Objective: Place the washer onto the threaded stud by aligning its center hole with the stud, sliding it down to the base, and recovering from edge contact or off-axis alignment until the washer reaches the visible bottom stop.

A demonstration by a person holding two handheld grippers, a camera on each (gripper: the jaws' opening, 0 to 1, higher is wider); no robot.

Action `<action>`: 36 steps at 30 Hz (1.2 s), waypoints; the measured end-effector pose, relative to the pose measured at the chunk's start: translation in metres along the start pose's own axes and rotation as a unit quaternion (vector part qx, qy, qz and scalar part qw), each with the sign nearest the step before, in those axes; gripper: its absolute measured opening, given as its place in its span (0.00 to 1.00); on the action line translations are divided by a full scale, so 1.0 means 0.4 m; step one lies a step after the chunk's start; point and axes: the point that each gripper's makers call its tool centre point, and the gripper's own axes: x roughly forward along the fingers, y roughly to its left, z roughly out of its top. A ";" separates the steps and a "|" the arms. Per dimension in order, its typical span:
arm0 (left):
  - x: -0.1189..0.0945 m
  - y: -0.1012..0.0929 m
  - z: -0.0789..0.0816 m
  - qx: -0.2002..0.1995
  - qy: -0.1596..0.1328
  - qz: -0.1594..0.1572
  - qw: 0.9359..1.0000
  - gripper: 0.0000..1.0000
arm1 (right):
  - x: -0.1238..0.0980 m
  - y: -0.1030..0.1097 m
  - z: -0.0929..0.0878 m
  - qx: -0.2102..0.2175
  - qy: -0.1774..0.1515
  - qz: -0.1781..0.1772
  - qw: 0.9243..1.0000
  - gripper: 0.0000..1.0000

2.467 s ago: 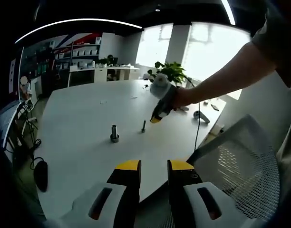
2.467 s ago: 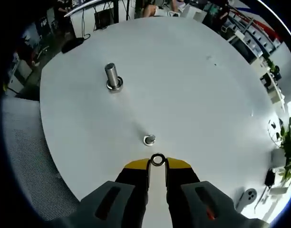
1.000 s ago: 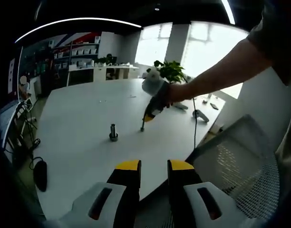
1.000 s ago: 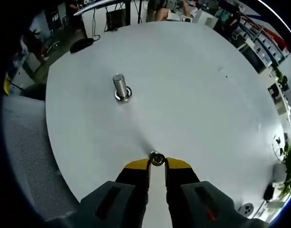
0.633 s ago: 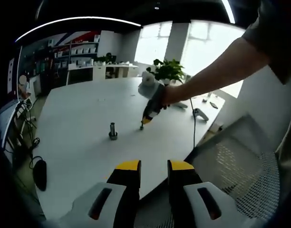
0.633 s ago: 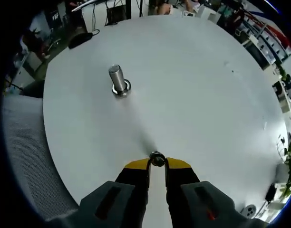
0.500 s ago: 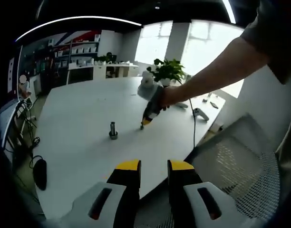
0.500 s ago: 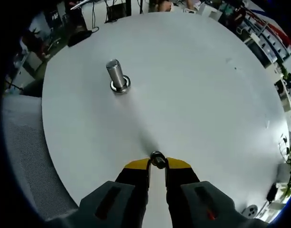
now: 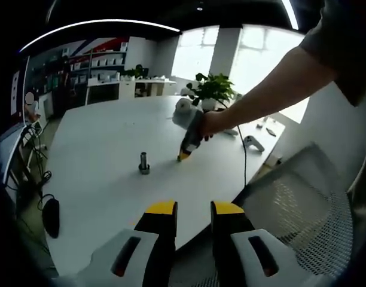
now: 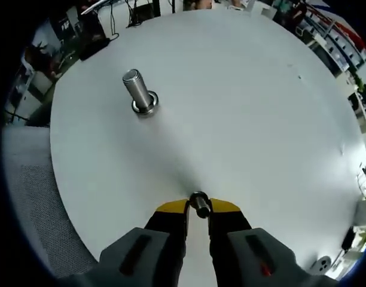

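At the bottom centre of the right gripper view, the right gripper (image 10: 198,206) stands over the white round table (image 10: 243,113) with its yellow-tipped jaws drawn narrow around the threaded stud (image 10: 200,205), which rises between them. The stud's dark round top sits just above the jaw tips, at the centre of the frame's lower half. The washer cannot be made out apart from the stud here, so I cannot tell whether the jaws hold it or whether it has reached the base. Toward the upper left of that view a larger steel bolt (image 10: 137,91) stands upright on its flanged foot, tilted by the lens, well apart from the gripper.

Low in the left gripper view, the left gripper (image 9: 192,209) shows its two yellow-tipped jaws with a narrow gap and nothing between them, hanging off the near edge of the table (image 9: 99,161) above a mesh chair back (image 9: 296,209). At the centre of this view the right gripper (image 9: 183,156) touches down on the tabletop, held by a person's hand (image 9: 208,122), tip pointing down. The steel bolt (image 9: 144,162) stands just to its left. A potted plant (image 9: 212,91) sits at the table's far side.
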 end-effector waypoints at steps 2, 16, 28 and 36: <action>-0.002 0.004 0.003 0.004 -0.003 0.005 1.000 0.20 | -0.005 0.001 -0.004 0.006 -0.001 0.002 1.000 0.15; -0.003 0.013 -0.001 -0.005 0.000 0.016 1.000 0.21 | -0.063 0.000 -0.042 0.033 -0.023 0.002 0.999 0.18; -0.004 0.027 -0.004 -0.008 0.006 0.034 0.999 0.21 | -0.172 -0.028 -0.085 0.043 -0.109 -0.021 0.993 0.18; -0.007 0.031 0.001 -0.009 0.000 0.039 0.999 0.22 | -0.295 -0.033 -0.126 0.084 -0.189 -0.042 0.977 0.20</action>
